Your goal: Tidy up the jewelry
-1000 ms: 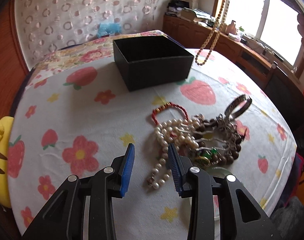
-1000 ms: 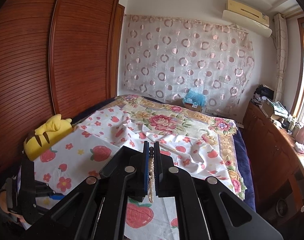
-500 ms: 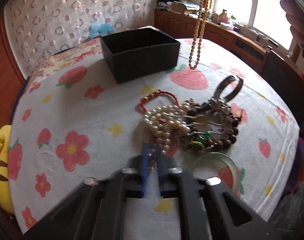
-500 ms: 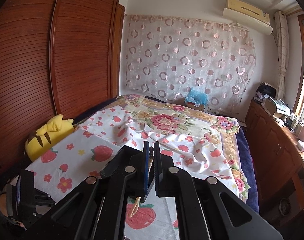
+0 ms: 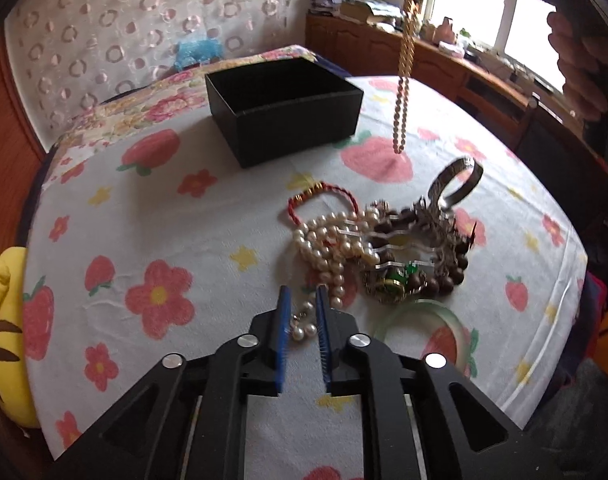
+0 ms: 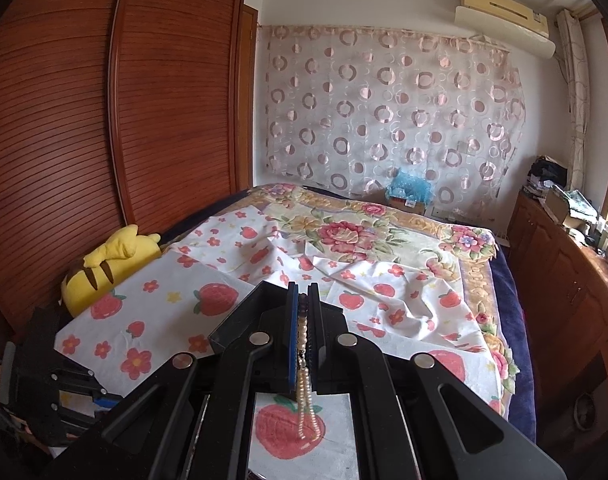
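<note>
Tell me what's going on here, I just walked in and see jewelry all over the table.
A person is sorting jewelry with a handheld claw in each hand. The right claw is shut on a beaded necklace that dangles above the tablecloth, beside the open black box. The left claw is opening around the loose end of a pearl strand in the tangled pile; nothing is lifted there yet.
</note>
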The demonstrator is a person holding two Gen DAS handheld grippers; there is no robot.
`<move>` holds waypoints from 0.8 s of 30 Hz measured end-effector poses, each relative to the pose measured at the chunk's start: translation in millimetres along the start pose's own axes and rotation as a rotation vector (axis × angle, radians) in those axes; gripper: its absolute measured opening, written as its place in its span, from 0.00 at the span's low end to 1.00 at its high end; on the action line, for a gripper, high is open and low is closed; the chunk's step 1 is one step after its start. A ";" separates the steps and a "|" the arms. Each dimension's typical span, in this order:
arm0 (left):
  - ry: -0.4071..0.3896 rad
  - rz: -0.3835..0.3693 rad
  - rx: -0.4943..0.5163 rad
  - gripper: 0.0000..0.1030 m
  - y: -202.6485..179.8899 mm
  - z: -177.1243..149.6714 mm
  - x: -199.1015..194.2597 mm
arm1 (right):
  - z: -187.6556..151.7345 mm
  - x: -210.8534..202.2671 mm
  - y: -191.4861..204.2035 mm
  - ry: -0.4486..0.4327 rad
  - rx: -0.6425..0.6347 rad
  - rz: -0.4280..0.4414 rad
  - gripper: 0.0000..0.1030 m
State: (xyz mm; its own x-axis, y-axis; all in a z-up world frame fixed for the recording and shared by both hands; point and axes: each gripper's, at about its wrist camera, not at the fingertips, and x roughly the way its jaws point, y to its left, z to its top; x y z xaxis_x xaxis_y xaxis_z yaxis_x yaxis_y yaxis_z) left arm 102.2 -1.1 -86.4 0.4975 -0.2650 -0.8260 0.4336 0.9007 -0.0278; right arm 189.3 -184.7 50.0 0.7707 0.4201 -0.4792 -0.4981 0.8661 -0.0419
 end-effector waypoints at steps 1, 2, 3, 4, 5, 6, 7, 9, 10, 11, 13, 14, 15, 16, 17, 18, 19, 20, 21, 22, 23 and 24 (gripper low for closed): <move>0.012 -0.002 0.007 0.14 -1.9 -0.6 3.5 | -0.7 -1.5 -1.7 -0.002 -0.001 0.004 0.05; 0.021 0.001 0.013 0.15 -3.4 -0.5 7.3 | -0.3 -1.9 -0.6 -0.005 -0.002 0.011 0.05; 0.025 0.011 0.016 0.15 -4.0 0.0 10.2 | 0.2 -1.9 0.8 -0.008 -0.004 0.015 0.05; 0.018 0.022 0.019 0.16 -4.7 1.2 11.9 | 0.4 -2.8 0.4 -0.012 -0.004 0.020 0.05; 0.017 0.029 0.017 0.16 -4.7 3.4 13.5 | 0.1 -5.5 -3.2 -0.015 -0.004 0.025 0.05; 0.019 0.031 0.016 0.16 -4.0 5.2 14.6 | 0.6 -7.3 -4.4 -0.019 -0.004 0.029 0.05; 0.018 0.036 0.018 0.16 -4.2 7.5 16.1 | 1.2 -8.0 -4.3 -0.021 -0.006 0.033 0.05; 0.010 0.050 0.029 0.16 -4.8 11.2 18.8 | 2.3 -9.3 -3.3 -0.024 -0.013 0.040 0.05; 0.009 0.058 0.036 0.16 -5.5 12.4 19.3 | 2.6 -9.7 -3.5 -0.025 -0.014 0.041 0.05; 0.009 0.068 0.042 0.16 -6.4 12.8 19.5 | 3.0 -9.5 -3.8 -0.025 -0.014 0.044 0.05; 0.020 0.050 0.064 0.16 -9.7 14.6 20.2 | 3.1 -9.6 -7.4 -0.024 -0.011 0.047 0.05; 0.040 0.023 0.067 0.18 -10.5 15.1 21.5 | 2.8 -9.1 -8.4 -0.023 -0.009 0.047 0.05; 0.068 0.021 0.074 0.18 -12.4 13.4 26.2 | 2.4 -8.5 -9.6 -0.022 -0.007 0.048 0.05; 0.052 0.036 0.089 0.19 -14.9 11.6 25.3 | 2.6 -8.6 -12.5 -0.022 -0.006 0.048 0.05; 0.047 0.039 0.092 0.19 -15.1 10.8 24.3 | 2.1 -8.1 -13.4 -0.021 -0.005 0.049 0.05; 0.049 0.035 0.086 0.19 -14.4 10.7 23.5 | 1.8 -7.8 -13.7 -0.021 -0.005 0.050 0.05; 0.051 0.029 0.078 0.19 -13.3 10.6 23.1 | 2.5 -8.3 -14.1 -0.021 -0.006 0.049 0.05; 0.047 0.024 0.074 0.19 -12.1 10.6 22.7 | 2.2 -7.8 -14.2 -0.021 -0.007 0.050 0.05; 0.044 0.021 0.071 0.19 -11.2 10.4 22.6 | 2.4 -8.1 -14.4 -0.021 -0.006 0.051 0.05; 0.040 0.018 0.065 0.19 -9.2 10.4 22.8 | 1.9 -7.4 -15.7 -0.020 -0.005 0.053 0.05; 0.037 0.018 0.058 0.15 -8.0 11.0 22.8 | 1.2 -6.4 -16.2 -0.018 -0.005 0.056 0.05; 0.032 0.025 0.052 0.07 -6.8 11.4 22.8 | 0.4 -4.2 -16.8 -0.016 -0.005 0.059 0.05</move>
State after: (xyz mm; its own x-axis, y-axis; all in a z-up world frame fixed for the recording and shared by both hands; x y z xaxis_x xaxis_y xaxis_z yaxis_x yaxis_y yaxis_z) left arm 119.1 -17.2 -98.6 0.4842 -0.2309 -0.8439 0.4601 0.8876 0.0211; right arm 194.6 -200.9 53.1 0.7463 0.4743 -0.4670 -0.5443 0.8387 -0.0182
